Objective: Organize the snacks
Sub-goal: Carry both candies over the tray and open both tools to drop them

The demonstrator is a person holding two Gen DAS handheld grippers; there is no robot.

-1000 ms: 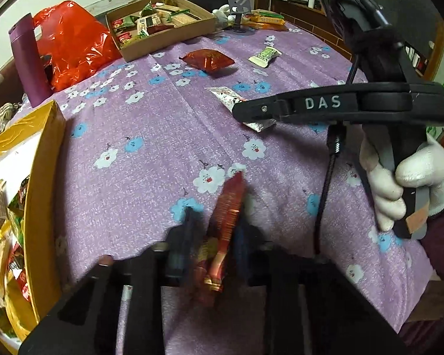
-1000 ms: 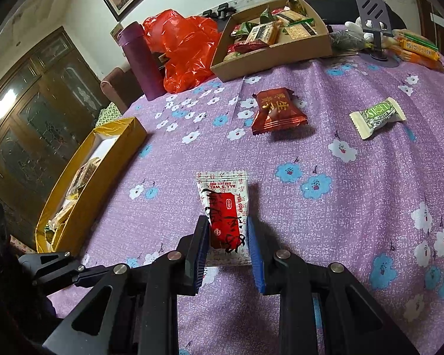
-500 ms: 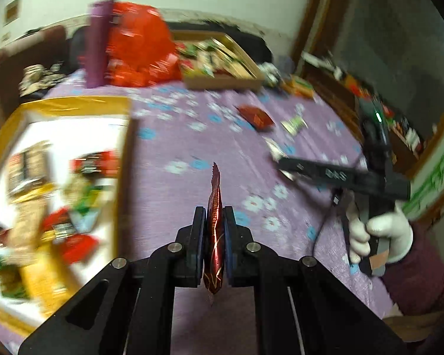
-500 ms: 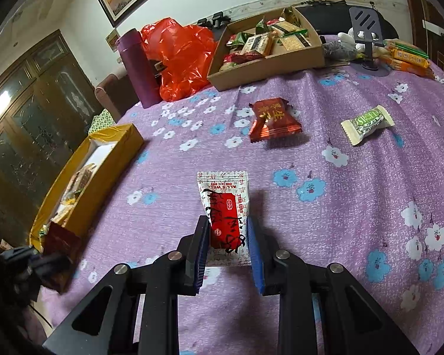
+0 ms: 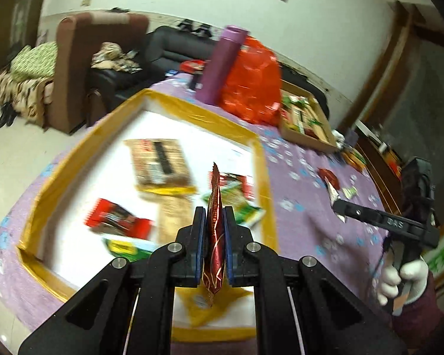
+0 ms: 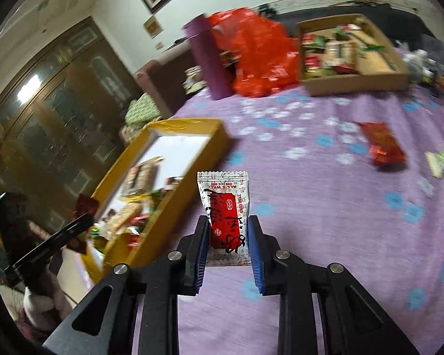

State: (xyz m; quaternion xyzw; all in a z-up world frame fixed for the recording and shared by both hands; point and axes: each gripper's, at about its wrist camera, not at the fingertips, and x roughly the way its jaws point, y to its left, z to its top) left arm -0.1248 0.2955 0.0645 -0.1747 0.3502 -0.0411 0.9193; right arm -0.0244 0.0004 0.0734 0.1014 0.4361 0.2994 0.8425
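Observation:
My left gripper [image 5: 215,222] is shut on a dark red foil snack packet [image 5: 215,236], held edge-up over the near end of the yellow box [image 5: 262,171], which holds several snacks. My right gripper [image 6: 228,236] is shut on a white packet with a red label [image 6: 223,204] and holds it above the purple flowered tablecloth [image 6: 325,236], just right of the yellow box [image 6: 162,207]. The right gripper also shows in the left wrist view [image 5: 340,208], with the packet in its tip. The left gripper shows in the right wrist view [image 6: 83,222].
A red packet [image 6: 383,143] and a green-and-white candy [image 6: 442,159] lie on the cloth to the right. A brown cardboard tray of snacks [image 6: 355,80], a red plastic bag [image 6: 257,56] and a purple bottle [image 6: 207,59] stand at the back. An armchair [image 5: 74,68] stands beyond the table.
My left gripper has carried the dark red packet left from the cloth to over the yellow box. My right gripper has lifted the white packet and moved it left toward the box.

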